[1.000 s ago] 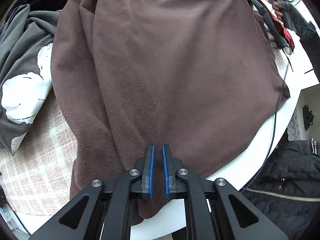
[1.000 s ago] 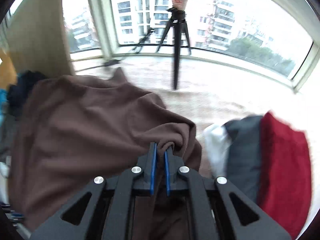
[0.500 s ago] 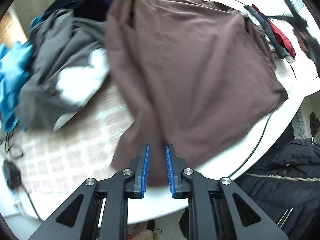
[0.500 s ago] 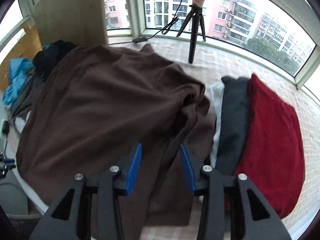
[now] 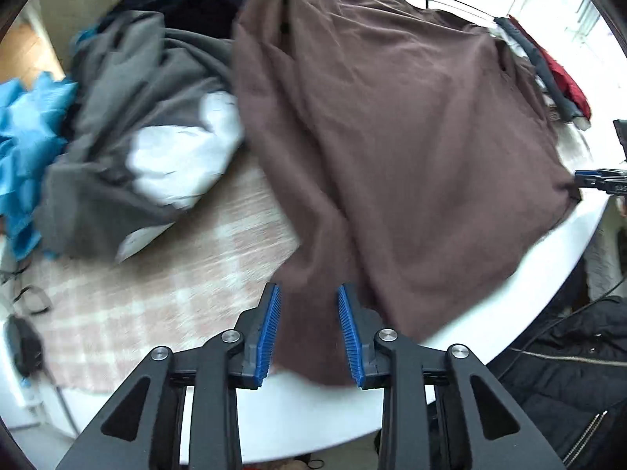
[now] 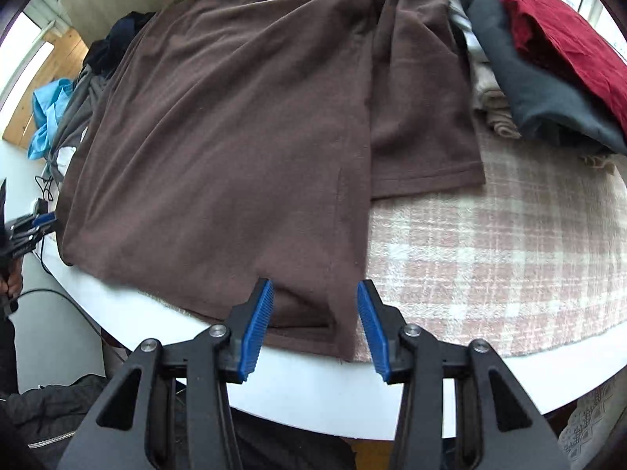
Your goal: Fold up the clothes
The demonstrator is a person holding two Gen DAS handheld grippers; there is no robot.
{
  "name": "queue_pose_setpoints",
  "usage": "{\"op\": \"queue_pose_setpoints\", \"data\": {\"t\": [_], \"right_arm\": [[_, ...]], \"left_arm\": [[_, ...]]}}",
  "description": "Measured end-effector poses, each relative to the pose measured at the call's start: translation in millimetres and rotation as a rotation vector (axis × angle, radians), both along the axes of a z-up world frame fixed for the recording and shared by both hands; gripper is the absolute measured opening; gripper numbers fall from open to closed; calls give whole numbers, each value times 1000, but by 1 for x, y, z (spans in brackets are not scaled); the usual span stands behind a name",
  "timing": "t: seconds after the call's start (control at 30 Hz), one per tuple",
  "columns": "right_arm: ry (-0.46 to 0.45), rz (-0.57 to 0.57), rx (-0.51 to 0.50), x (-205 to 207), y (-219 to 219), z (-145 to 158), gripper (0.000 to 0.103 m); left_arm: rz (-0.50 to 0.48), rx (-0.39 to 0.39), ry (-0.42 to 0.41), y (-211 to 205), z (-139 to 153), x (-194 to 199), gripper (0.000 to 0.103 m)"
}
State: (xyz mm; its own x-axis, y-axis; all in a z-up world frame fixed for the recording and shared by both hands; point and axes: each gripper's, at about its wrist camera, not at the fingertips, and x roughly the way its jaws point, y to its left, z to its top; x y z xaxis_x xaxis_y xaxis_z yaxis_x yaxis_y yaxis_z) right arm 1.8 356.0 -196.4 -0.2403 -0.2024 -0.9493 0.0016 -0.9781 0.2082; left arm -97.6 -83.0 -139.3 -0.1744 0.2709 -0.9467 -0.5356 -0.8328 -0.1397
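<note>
A large brown shirt (image 5: 392, 125) lies spread on the round white table (image 5: 509, 286), over a pink checked cloth (image 5: 164, 282). It also shows in the right wrist view (image 6: 235, 137), with one side folded in and a sleeve (image 6: 423, 117) lying beside it. My left gripper (image 5: 309, 329) is open, its blue pads either side of the shirt's near hem, holding nothing. My right gripper (image 6: 315, 325) is open over the shirt's hem corner, holding nothing. Each gripper shows at the edge of the other's view.
A heap of unfolded clothes, grey-and-white (image 5: 137, 137), blue (image 5: 27, 137) and dark navy (image 5: 196, 4), lies left of the shirt. A stack of folded clothes, red (image 6: 556, 23), dark grey (image 6: 521, 74) and beige, sits at the right. A black jacket (image 5: 568, 372) lies below the table edge. Cables lie at the left.
Both grippers have let go of the brown shirt, opened wide and drawn back toward the table's near edge. The shirt now lies flat with its side folded in.
</note>
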Motion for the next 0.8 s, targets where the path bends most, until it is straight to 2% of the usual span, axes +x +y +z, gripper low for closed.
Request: {"op": "queue_pose_setpoints", "data": {"t": [0.07,0.1,0.17,0.27,0.37,0.4,0.43,0.47,0.57,0.73,0.8], "right_arm": [[7,-5,13,0,0,2,44],[13,-9,19,0,0,4,44],[16,-16,16,1,3,7,44],[30,-29,32,4,9,12,44],[42,-22,37,13,13,19,44],[46,-19,42,17,12,20,44],[50,-5,44,18,15,22,44],[51,14,48,20,14,24,44],[50,67,66,25,5,28,44],[8,65,119,11,-4,13,44],[-16,79,102,7,-6,5,44]], "left_arm": [[-41,4,-2,11,-4,2,24],[-54,-5,1,15,-6,3,2],[-38,-54,14,14,-3,6,2],[47,-83,97,-16,29,5,2],[196,-254,220,-67,58,-4,20],[234,-307,227,-85,61,-8,24],[260,-339,230,-102,63,-10,24],[264,-335,224,-110,62,-7,24],[246,-289,189,-100,57,-4,28],[133,-219,143,-52,28,10,30],[102,-198,127,-38,23,19,30]]}}
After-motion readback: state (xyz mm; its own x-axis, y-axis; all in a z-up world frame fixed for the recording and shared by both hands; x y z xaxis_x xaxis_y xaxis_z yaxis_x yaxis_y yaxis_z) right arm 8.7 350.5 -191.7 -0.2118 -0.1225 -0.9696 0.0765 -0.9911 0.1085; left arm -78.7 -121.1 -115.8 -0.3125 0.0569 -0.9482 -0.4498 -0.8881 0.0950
